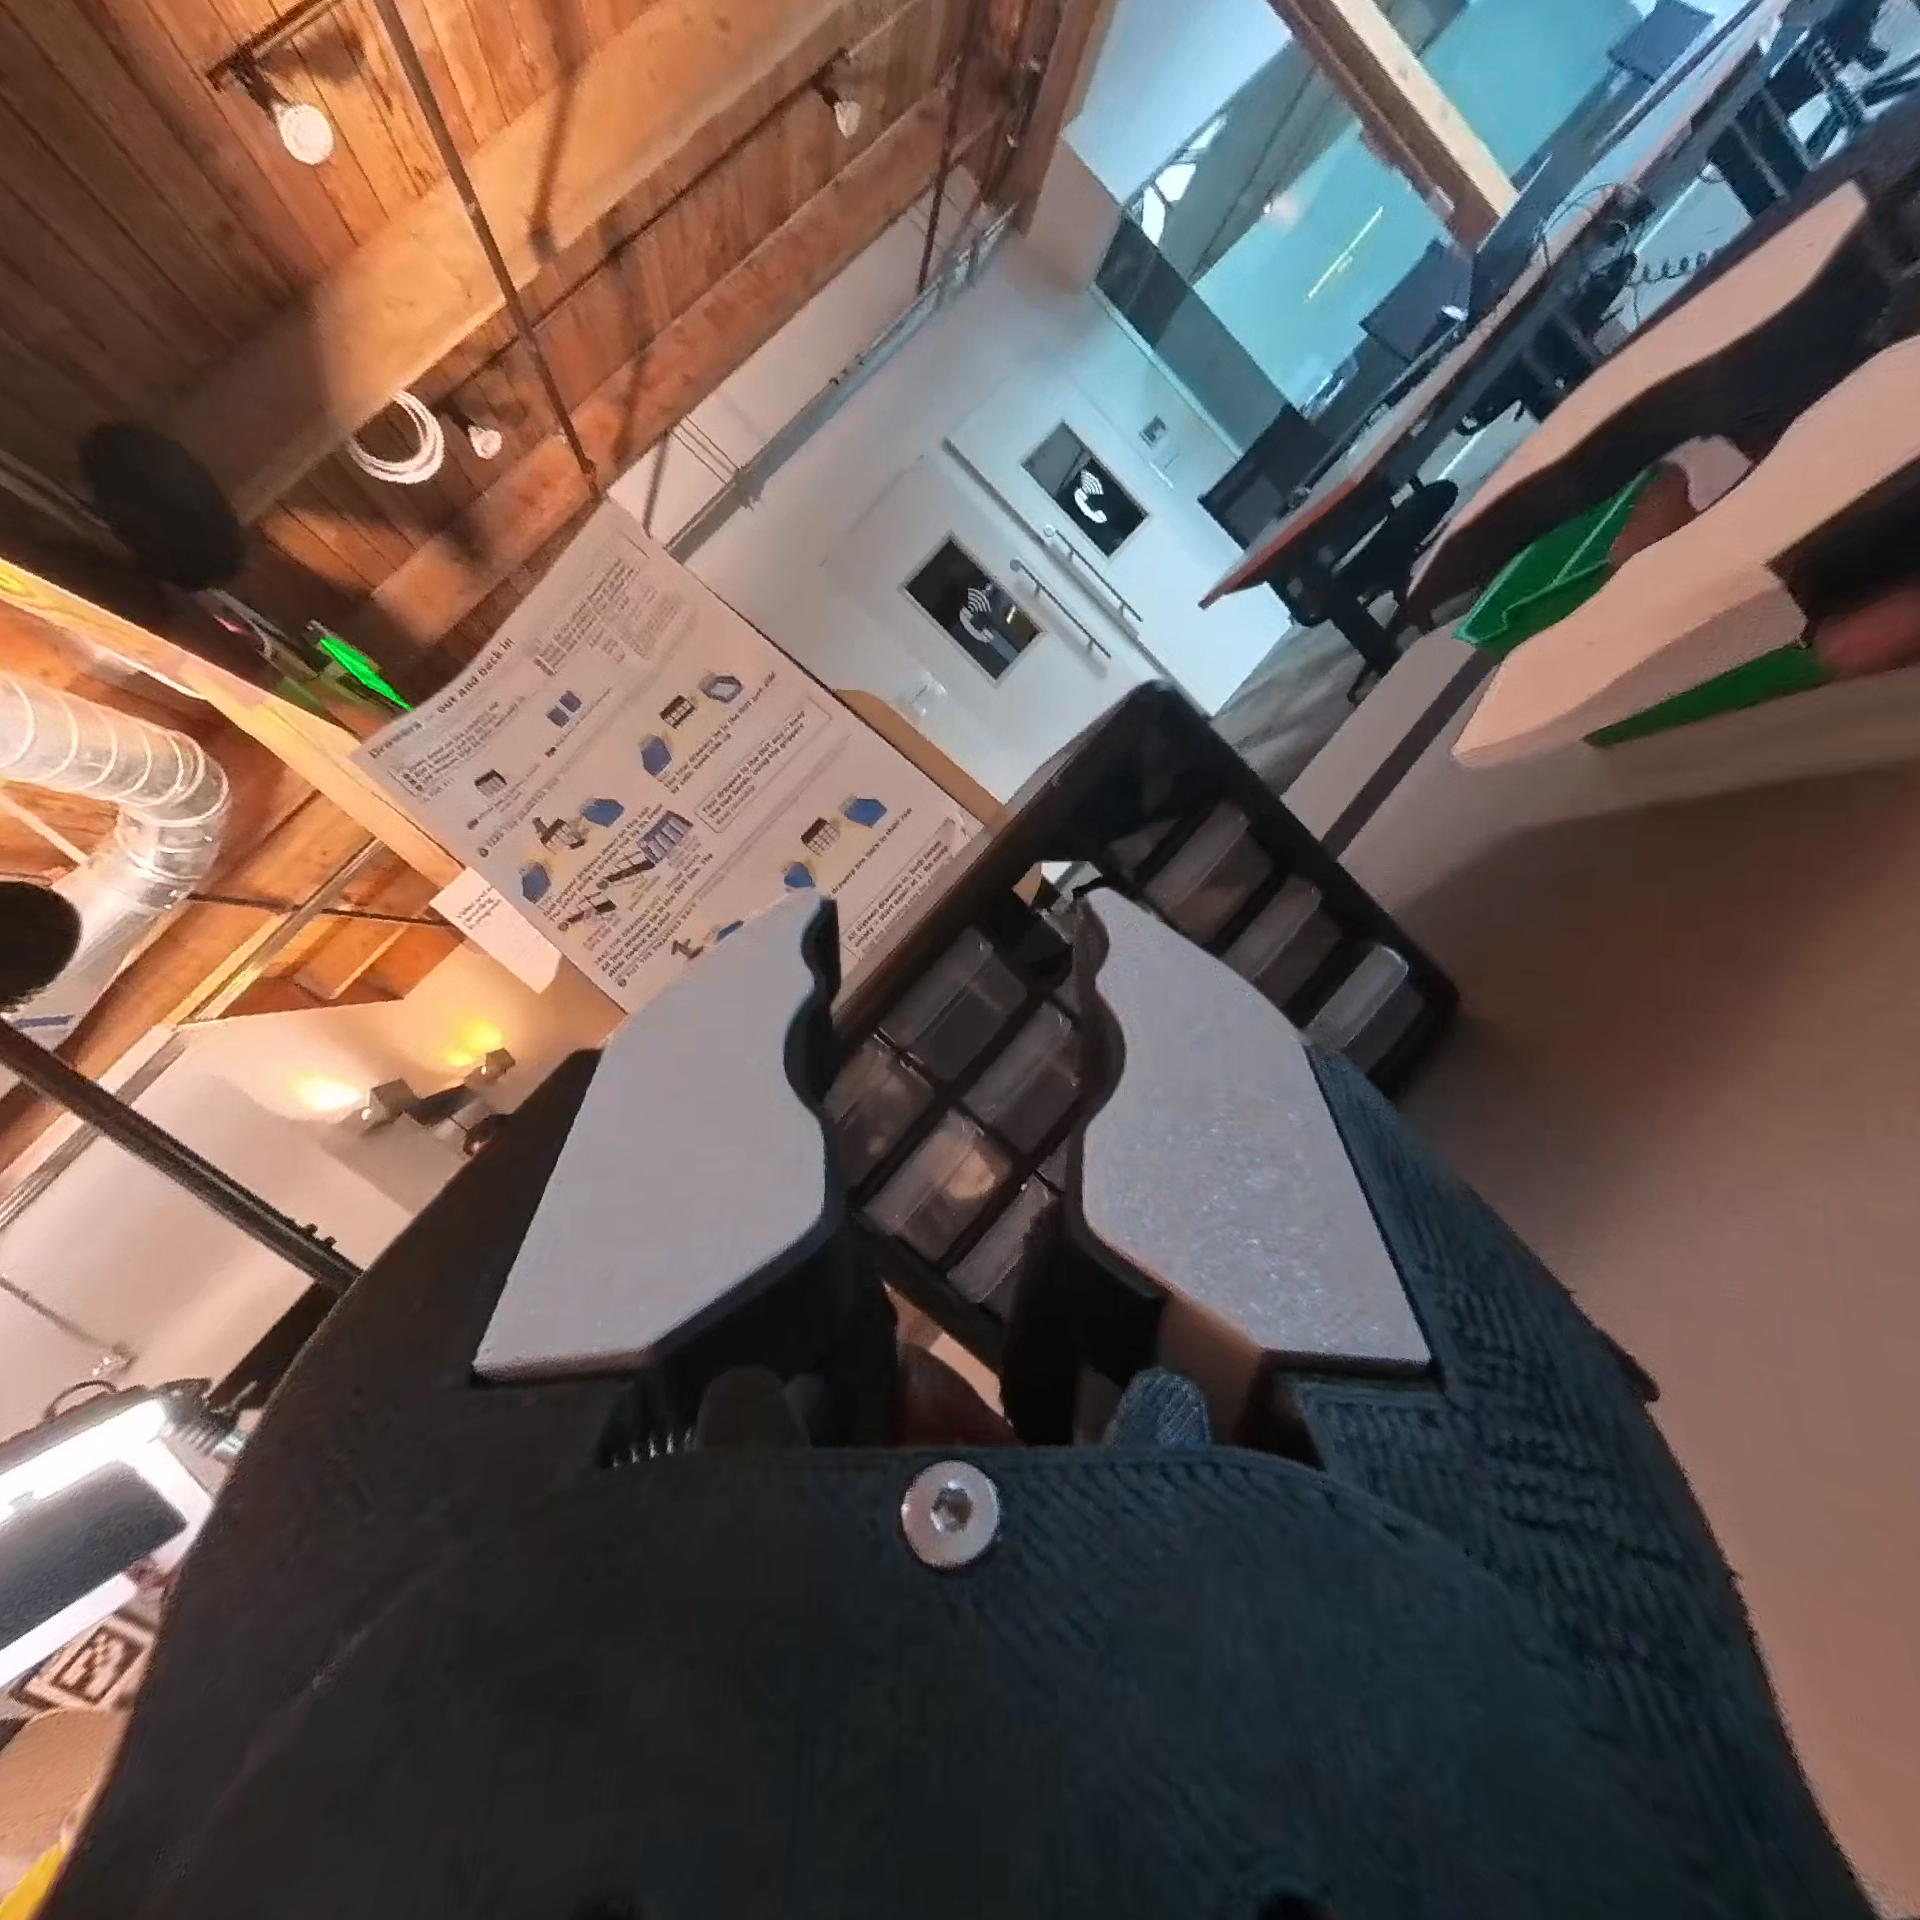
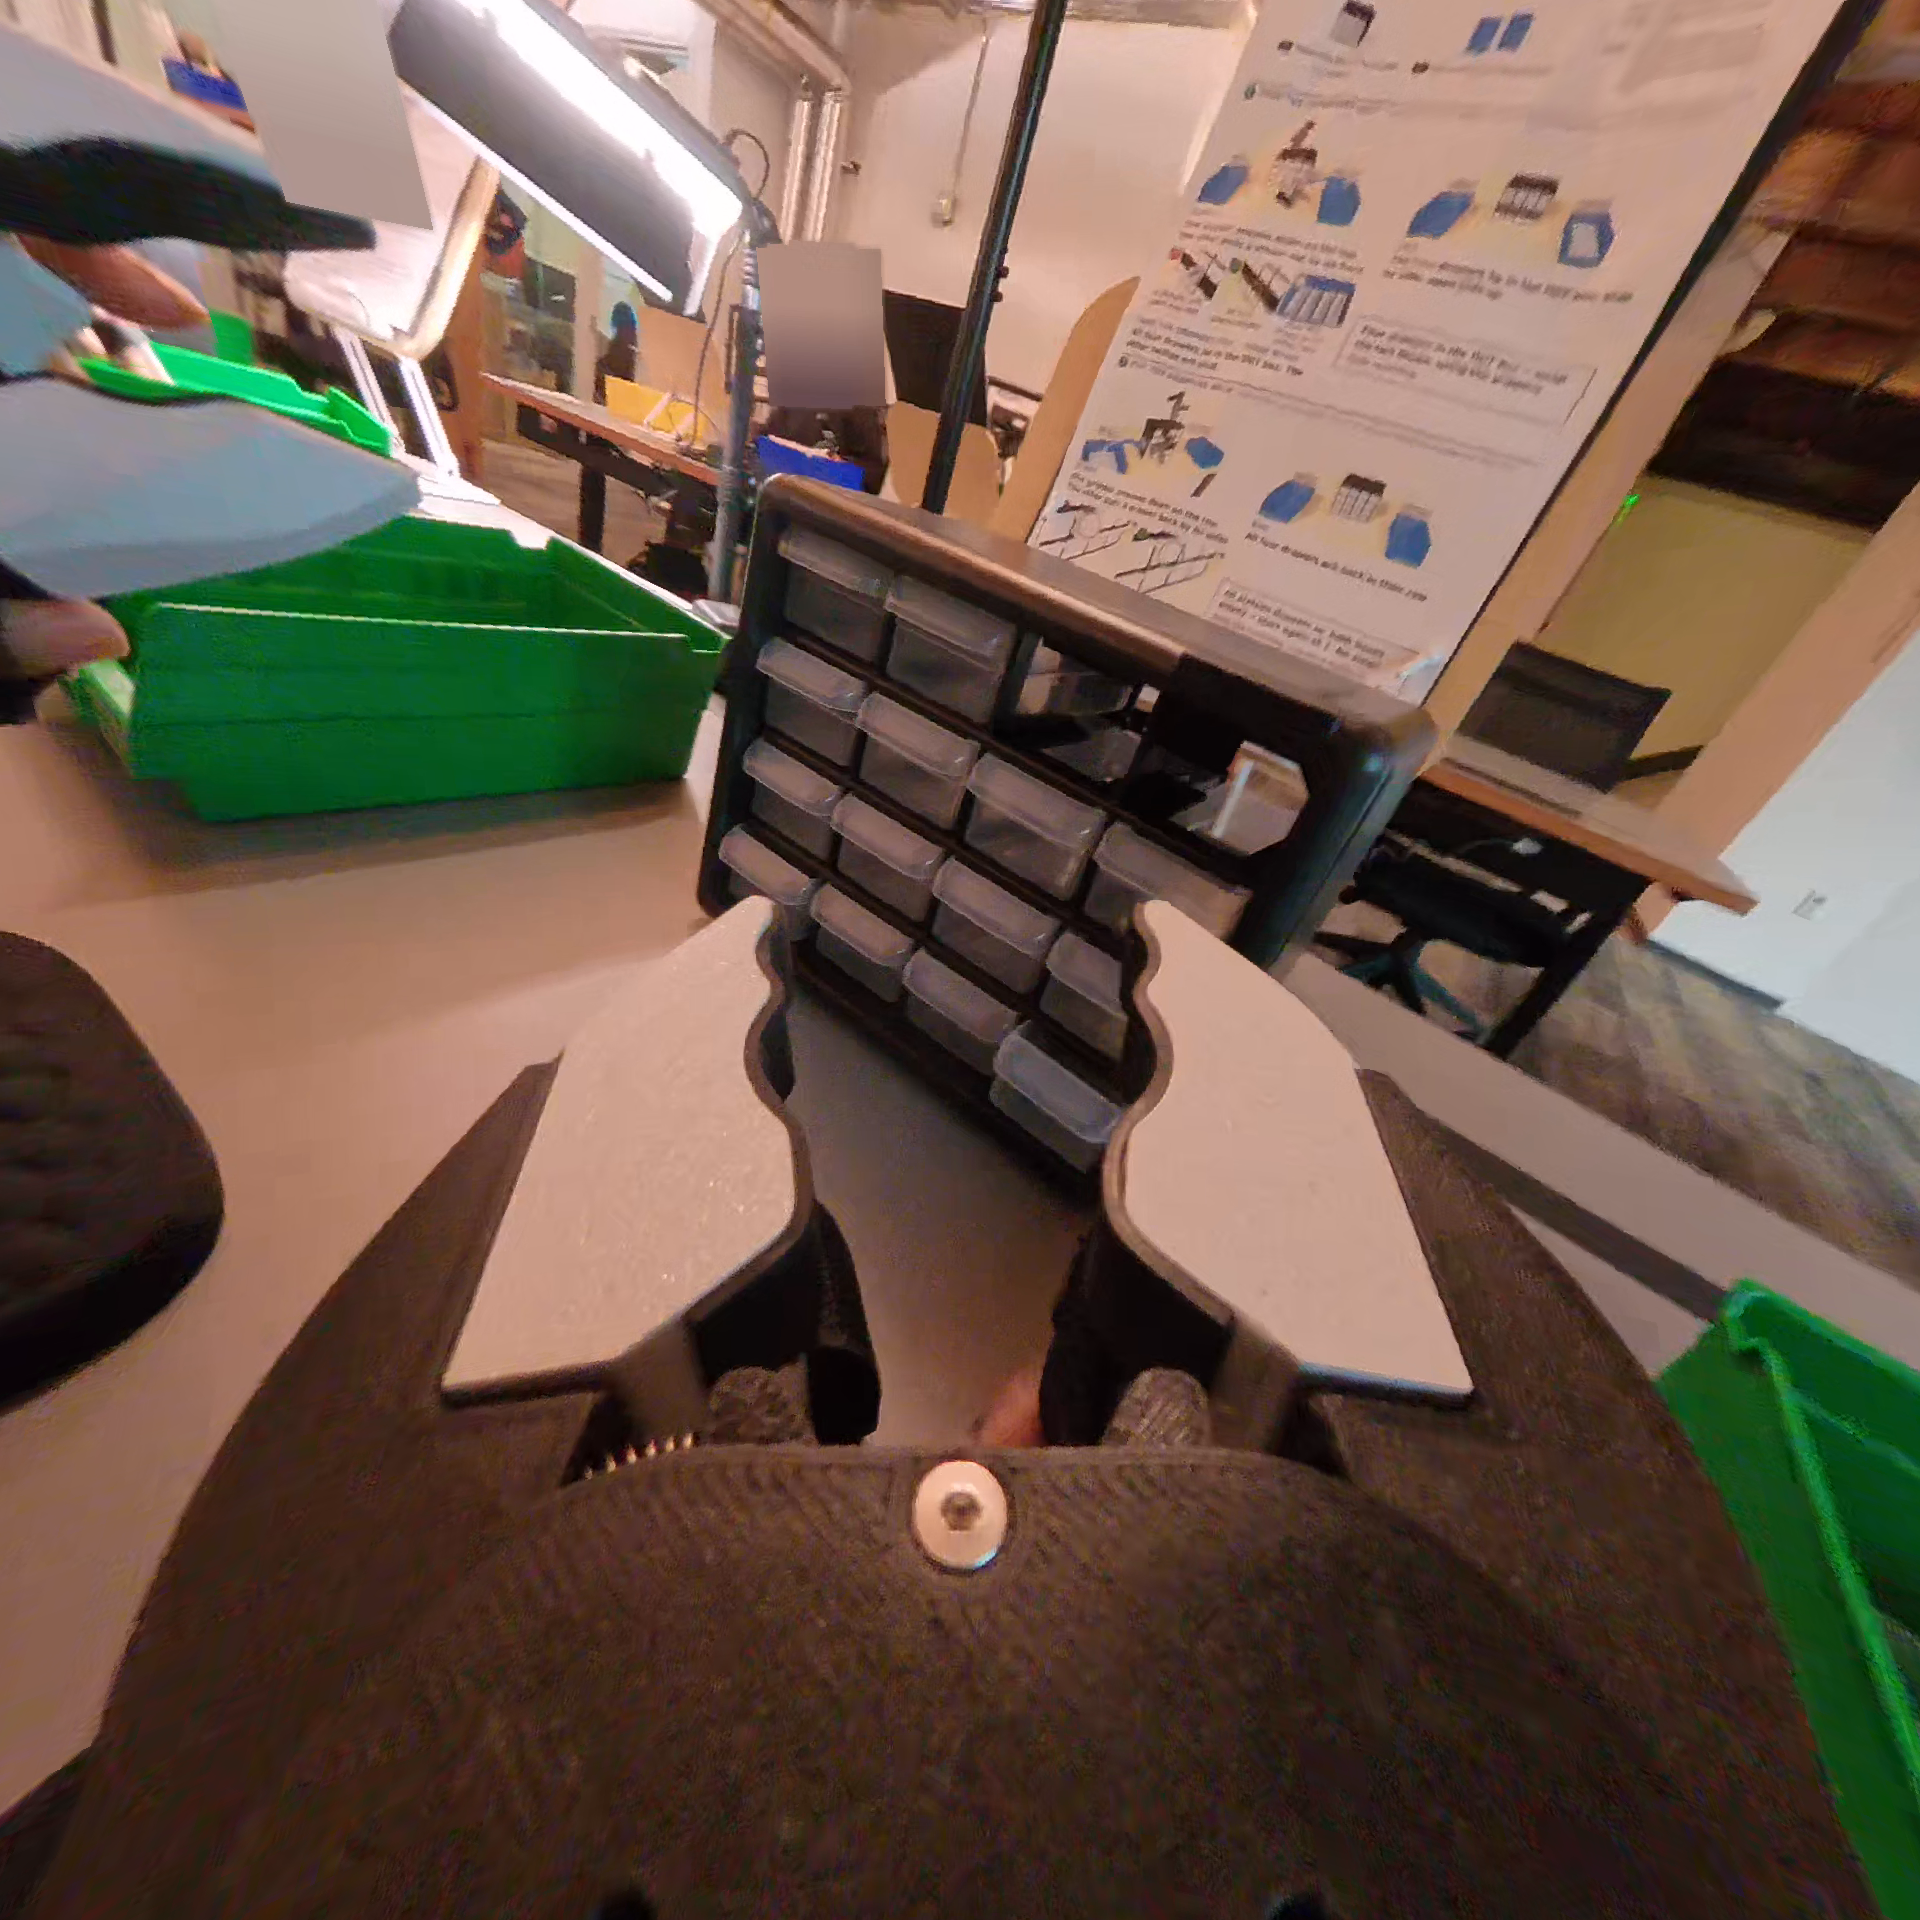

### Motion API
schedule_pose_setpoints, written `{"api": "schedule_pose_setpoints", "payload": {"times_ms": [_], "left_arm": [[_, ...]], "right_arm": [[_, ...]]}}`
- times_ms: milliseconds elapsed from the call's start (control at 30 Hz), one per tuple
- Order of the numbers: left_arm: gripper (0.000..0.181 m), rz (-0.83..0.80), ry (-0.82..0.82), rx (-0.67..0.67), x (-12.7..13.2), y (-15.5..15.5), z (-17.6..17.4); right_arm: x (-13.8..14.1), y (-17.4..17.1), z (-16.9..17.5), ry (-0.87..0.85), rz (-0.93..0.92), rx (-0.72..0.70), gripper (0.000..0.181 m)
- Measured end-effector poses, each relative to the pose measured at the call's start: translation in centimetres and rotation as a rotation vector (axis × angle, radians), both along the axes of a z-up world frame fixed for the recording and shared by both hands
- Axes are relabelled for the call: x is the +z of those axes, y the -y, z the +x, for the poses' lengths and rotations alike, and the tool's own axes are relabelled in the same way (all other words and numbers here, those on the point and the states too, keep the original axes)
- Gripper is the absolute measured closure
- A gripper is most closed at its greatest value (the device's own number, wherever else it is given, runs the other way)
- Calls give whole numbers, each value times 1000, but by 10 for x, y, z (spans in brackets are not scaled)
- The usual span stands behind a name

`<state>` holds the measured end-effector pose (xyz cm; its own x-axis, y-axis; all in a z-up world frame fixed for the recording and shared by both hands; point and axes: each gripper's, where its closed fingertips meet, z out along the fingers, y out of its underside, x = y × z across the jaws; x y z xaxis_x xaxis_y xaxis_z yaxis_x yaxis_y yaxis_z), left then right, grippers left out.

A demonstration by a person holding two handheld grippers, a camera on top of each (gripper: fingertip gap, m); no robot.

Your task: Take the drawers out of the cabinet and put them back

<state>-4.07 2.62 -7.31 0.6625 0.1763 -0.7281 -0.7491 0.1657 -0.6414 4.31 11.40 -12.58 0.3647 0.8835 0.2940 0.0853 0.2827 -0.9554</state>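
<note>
Two grippers, yours, both empty: left gripper point(image 1: 956, 914) fingers spread, right gripper point(image 2: 961, 914) fingers spread. Cabinet point(image 2: 1039, 831) on tabletop point(image 2: 416, 935) just beyond. Green bin point(image 2: 416, 686) far left.

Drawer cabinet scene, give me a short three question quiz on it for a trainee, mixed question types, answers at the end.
1. True or false: the right gripper is clamped on a drawer.
2. What colour is the bin on the table to the left of the cabinet in the right wrist view?
A. blue
B. green
C. red
3. Fill in: in the cabinet's top row, a drawer near the right end sticks ____ and is tilted.

Key:
1. False; its jaws stand open, short of the cabinet, holding nothing.
2. B
3. out
</note>
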Motion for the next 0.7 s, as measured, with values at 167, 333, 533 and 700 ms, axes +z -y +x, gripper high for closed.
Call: {"api": "schedule_pose_setpoints", "payload": {"times_ms": [167, 333, 533, 700], "left_arm": [[137, 35, -6, 0, 19, 27, 20], [137, 23, 31, 1, 17, 29, 19], [138, -16, 43, 14, 10, 1, -3], [139, -208, 25, 103, -36, -81, -73]], "right_arm": [[12, 4, 14, -16, 56, -40, 122], [-3, -7, 13, 24, 30, -57, 120], [-9, -11, 12, 34, 20, -63, 121], [-13, -21, 6, 59, 14, -68, 121]]}}
